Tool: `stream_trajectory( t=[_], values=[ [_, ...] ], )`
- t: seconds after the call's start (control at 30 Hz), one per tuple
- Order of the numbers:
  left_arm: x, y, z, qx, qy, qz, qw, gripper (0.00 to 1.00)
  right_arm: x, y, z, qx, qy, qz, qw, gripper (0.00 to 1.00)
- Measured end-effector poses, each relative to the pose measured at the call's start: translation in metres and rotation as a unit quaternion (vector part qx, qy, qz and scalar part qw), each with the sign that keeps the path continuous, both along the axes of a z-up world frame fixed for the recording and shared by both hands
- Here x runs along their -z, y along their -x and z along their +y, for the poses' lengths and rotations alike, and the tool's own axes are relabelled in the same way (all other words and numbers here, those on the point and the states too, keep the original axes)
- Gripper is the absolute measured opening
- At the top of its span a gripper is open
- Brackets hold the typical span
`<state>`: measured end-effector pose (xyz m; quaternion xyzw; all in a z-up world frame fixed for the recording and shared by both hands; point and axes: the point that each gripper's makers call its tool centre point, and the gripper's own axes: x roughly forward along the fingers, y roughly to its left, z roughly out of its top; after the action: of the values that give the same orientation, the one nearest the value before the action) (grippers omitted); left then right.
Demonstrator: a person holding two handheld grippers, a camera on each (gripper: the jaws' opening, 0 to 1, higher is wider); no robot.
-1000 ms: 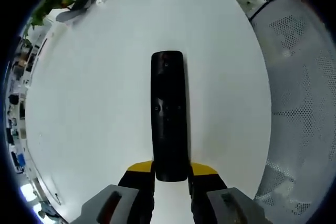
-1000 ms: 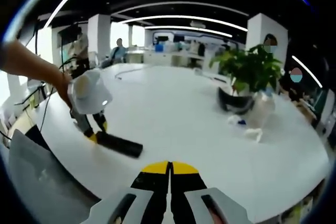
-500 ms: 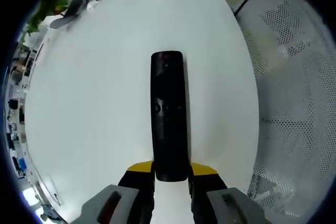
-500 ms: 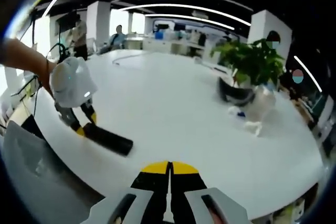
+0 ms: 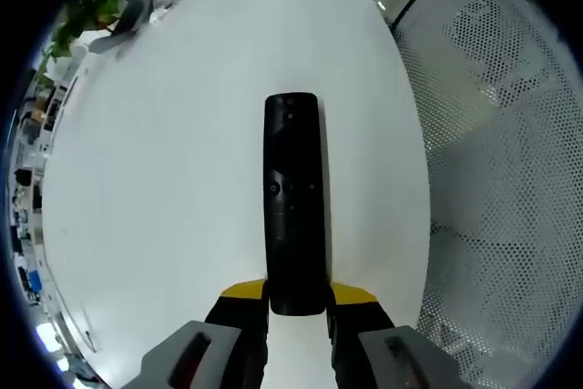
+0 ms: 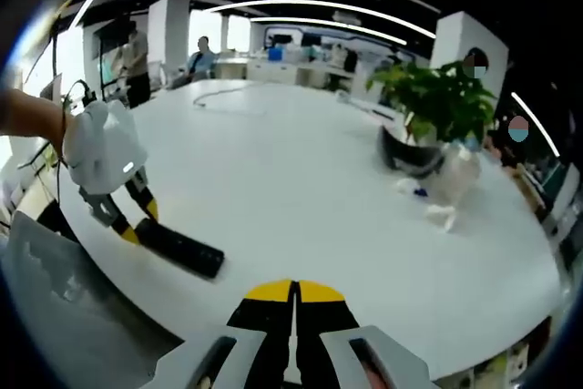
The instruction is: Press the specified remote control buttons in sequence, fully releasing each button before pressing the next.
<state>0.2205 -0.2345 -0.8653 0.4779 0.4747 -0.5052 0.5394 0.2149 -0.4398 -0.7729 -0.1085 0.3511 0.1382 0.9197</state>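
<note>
White oval table, large, most of its top bare. The remote lies flat on it near the edge closest to the person, long and black, buttons up.

Left gripper: jaws clamped on the near end of the remote, yellow tips either side, pinning it to the table. In the right gripper view the same tool shows at the left, gripping the end of the remote.

Right gripper: jaws closed together, nothing between them, hovering above the table and well apart from the remote.

Step in hand, as I judge it: the remote is steadied, and no button is under pressure now. The next move calls for the right gripper to swing across to the left, come down tip-first on the named button, push, then lift fully clear. The button cluster mid-body is small and closely spaced, so the closed tip needs to be centred. I cannot read which button is which.

Around: a perforated white chair back close beside the table edge, to the right of the remote. Far side of the table: a potted plant, with a clear bag or wrapper just beside it. Nothing lies between the right gripper and the remote. People stand in the office background, well apart.
</note>
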Motion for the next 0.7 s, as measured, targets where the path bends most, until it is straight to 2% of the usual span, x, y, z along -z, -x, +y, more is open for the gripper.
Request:
stream_trajectory(
  t=[0.13, 0.2, 0.23, 0.3, 0.5, 0.7],
  values=[
    [0.001, 0.006, -0.001, -0.001, 0.005, -0.004, 1.0, 0.23, -0.001, -0.002, 0.01, -0.025, 0.029, -0.006, 0.9993, 0.0],
    [0.001, 0.008, -0.001, -0.003, 0.008, -0.002, 1.0, 0.23, -0.007, -0.005, 0.021, -0.018, -0.001, -0.016, 0.9997, 0.0],
    [0.001, 0.009, -0.001, -0.003, 0.01, -0.002, 0.9999, 0.23, -0.009, -0.007, 0.032, -0.015, -0.029, -0.013, 0.9994, 0.0],
    [0.0, 0.013, 0.0, 0.001, 0.014, 0.0, 0.9999, 0.23, -0.011, -0.01, 0.045, -0.01, -0.056, -0.013, 0.9983, 0.0],
    [0.0, 0.026, 0.001, -0.018, 0.048, -0.002, 0.9987, 0.23, -0.005, -0.019, 0.068, -0.017, -0.055, -0.008, 0.9983, 0.0],
    [0.0, 0.033, 0.001, -0.033, 0.081, -0.001, 0.9961, 0.23, 0.0, -0.019, 0.086, 0.001, -0.112, 0.009, 0.9937, 0.0]
  ],
)
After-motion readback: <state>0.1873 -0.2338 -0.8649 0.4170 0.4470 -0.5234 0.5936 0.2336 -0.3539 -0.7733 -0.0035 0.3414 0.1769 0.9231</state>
